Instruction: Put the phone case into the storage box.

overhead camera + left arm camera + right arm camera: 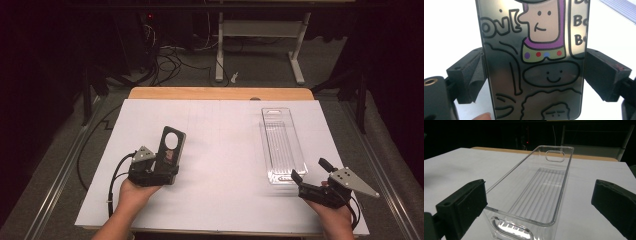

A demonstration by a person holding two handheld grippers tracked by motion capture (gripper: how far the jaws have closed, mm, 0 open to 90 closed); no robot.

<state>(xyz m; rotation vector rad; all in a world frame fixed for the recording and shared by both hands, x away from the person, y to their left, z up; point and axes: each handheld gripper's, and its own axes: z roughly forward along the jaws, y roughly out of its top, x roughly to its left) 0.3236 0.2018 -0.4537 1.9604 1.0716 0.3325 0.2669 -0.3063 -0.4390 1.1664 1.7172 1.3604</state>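
Both fingers of the left gripper (pixel 161 167) clamp a cartoon-printed phone case (pixel 534 60), edges cropped; right gripper (pixel 310 176) gapes wide.

phone case (pixel 170 147) left on table (pixel 220 130), bin (pixel 281 145) right

Your left hand (pixel 134 192) holds the left gripper (pixel 167 162) low on your left side, jaws pointing away from you and clamped from both sides on what's between them. Your right hand (pixel 332 212) holds the right gripper (pixel 309 170) low right, jaws spread wide, angled up-left, gripping nothing.
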